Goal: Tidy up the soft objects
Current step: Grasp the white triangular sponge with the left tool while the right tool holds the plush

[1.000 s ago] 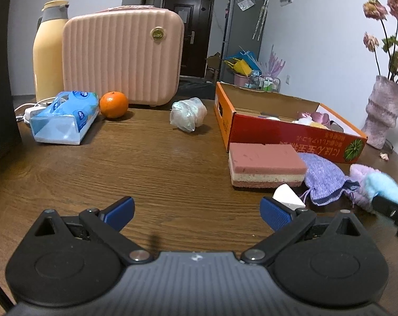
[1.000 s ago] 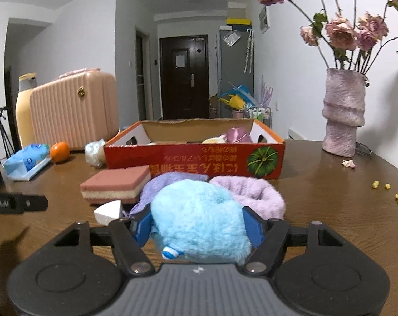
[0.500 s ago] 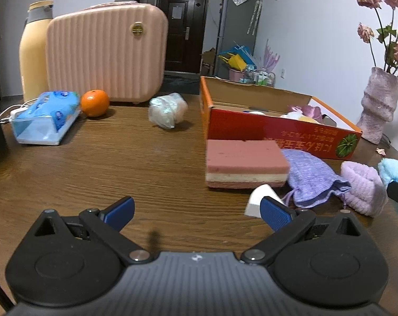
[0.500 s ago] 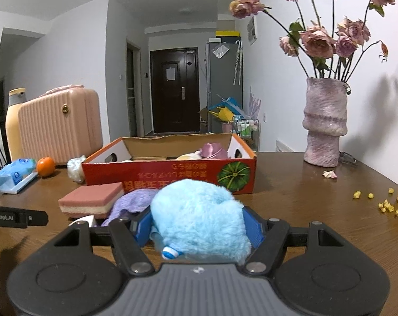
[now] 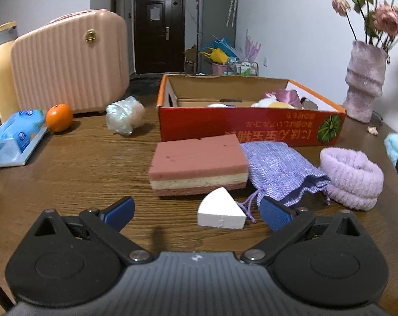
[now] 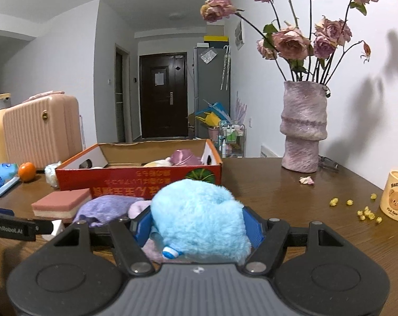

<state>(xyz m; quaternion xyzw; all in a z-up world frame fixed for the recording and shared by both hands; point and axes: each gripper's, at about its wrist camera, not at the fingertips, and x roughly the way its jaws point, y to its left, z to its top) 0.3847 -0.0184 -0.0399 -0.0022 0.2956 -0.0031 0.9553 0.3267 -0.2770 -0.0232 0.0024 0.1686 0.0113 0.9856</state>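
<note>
Soft things are the job here, and we take the left wrist view first. Our left gripper (image 5: 196, 208) hangs low over the brown wooden table (image 5: 80, 171) with its blue pads spread wide and nothing between them. Just beyond them, slightly right, lies a small white foam wedge (image 5: 221, 212). Past it sits a pink and cream layered sponge block (image 5: 199, 164), with a lilac woven drawstring pouch (image 5: 280, 168) touching its right side and a fluffy lilac rolled band (image 5: 353, 176) further right. We judge all four light and squashy; the wedge should take a gentle pinch across its flat sides. The red and orange cardboard box (image 5: 251, 129) stands behind them.

In the right wrist view, our right gripper (image 6: 197, 223) is closed about halfway on a fluffy sky-blue plush toy (image 6: 199, 216), which bulges above the pads. We think it is light and springy, safely held at its middle. The box lies ahead and slightly left, open-topped, with a few soft items already inside.
</note>
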